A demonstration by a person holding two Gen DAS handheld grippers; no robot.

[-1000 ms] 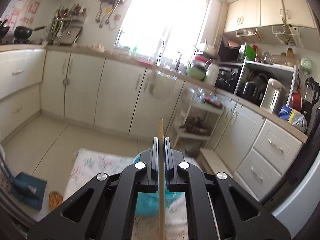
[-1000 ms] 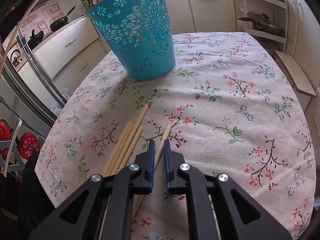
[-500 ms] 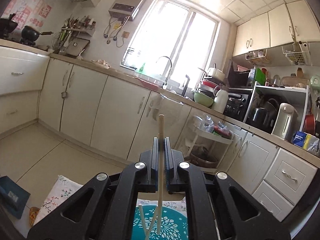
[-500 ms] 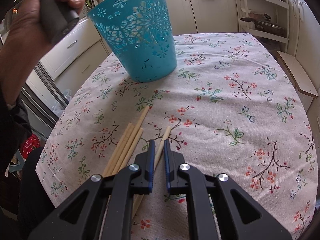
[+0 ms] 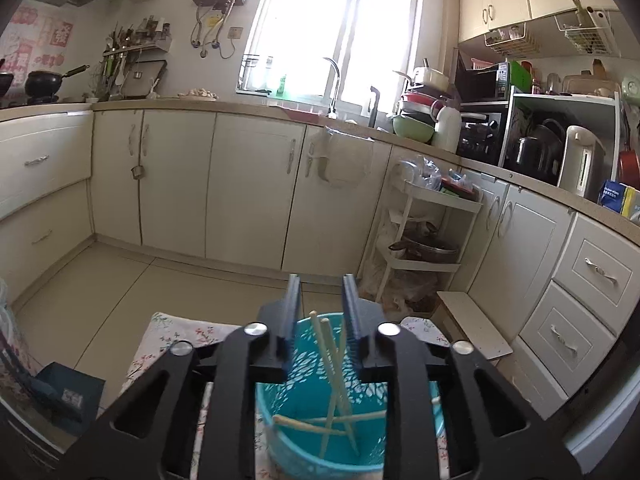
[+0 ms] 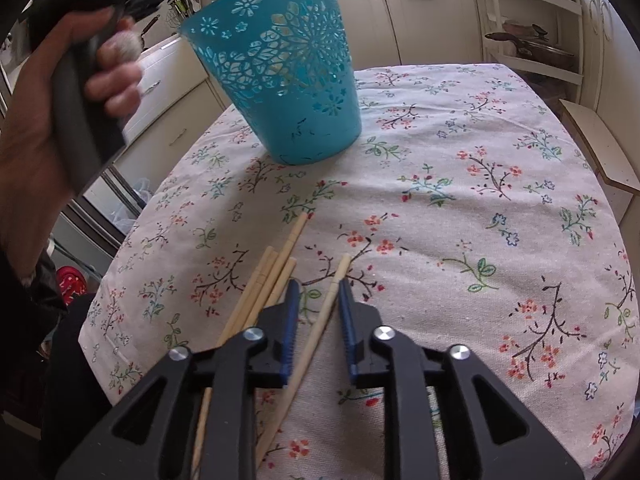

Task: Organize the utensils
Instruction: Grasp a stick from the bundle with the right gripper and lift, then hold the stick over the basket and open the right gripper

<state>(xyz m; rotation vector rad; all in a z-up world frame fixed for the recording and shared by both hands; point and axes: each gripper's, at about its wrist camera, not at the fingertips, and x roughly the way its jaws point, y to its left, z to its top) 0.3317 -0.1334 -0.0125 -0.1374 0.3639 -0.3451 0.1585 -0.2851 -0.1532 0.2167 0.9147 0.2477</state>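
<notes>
Chopsticks (image 5: 334, 380) | left wrist view: several lean inside teal basket (image 5: 280, 440) at 6 o'clock; left gripper (image 5: 322, 300), jaws just opened, holds nothing, lift straight up advised | right wrist view: right gripper (image 6: 316, 300), jaws just parted, straddles single chopstick (image 6: 320, 320) on tablecloth (image 6: 480, 220), bundle (image 6: 268, 280) at 9 o'clock; squeeze centred advised, basket at 12 o'clock.

A turquoise bucket (image 6: 280, 80) is pierced with a cut-out flower pattern. The tabletop (image 6: 460, 208) is covered in pale cloth printed with red blossoms and green leaves. Pale wooden chopsticks (image 6: 264, 292) are seen. Each black hand-held gripper is lined blue.
</notes>
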